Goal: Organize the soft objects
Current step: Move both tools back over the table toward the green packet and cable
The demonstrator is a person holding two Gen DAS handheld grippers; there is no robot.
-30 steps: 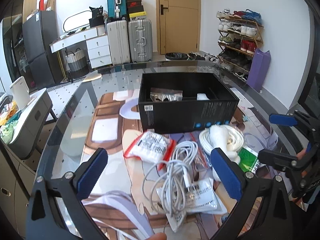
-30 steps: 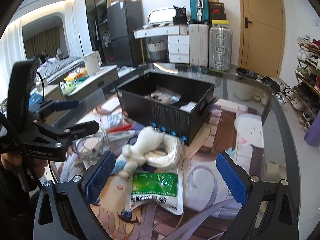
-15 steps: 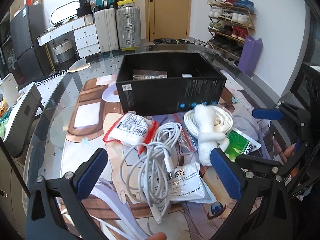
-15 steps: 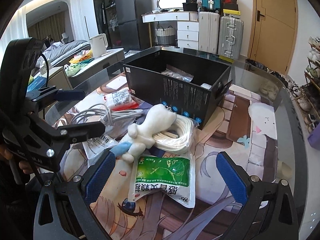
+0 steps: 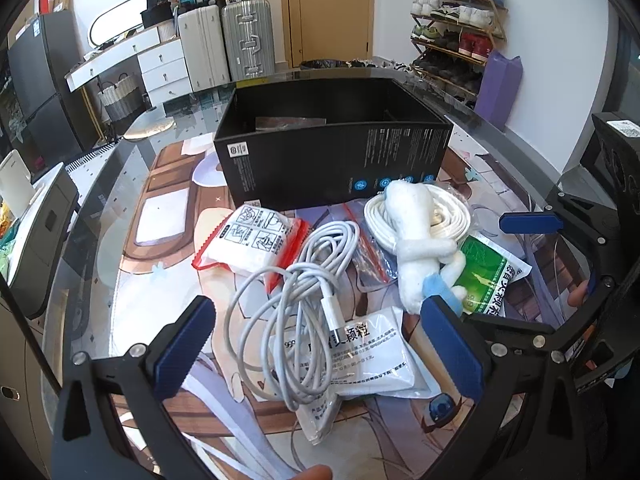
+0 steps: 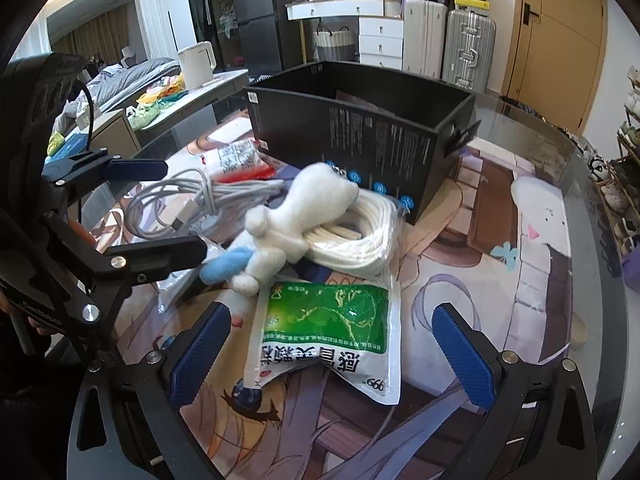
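Observation:
A black open box (image 5: 336, 152) stands on the glass table, also in the right wrist view (image 6: 360, 136). In front of it lie a white plush toy (image 5: 416, 240) on a coiled white rope (image 5: 452, 212), a grey cable bundle (image 5: 304, 304), a white packet with red trim (image 5: 252, 240), a white pouch (image 5: 360, 356) and a green pouch (image 6: 328, 328). My left gripper (image 5: 316, 348) is open, low over the cable and white pouch. My right gripper (image 6: 328, 356) is open around the green pouch, just short of the plush toy (image 6: 296, 220).
The table carries a printed anime mat (image 6: 500, 264). Its glass edge (image 5: 80, 216) curves at the left. Suitcases (image 5: 224, 40), a white desk and a shoe rack (image 5: 456, 32) stand behind. A kettle (image 6: 196, 64) sits on a side counter.
Both grippers have moved forward and down toward the pile of objects; the items now appear larger and closer. Both stay open and nothing was picked up.

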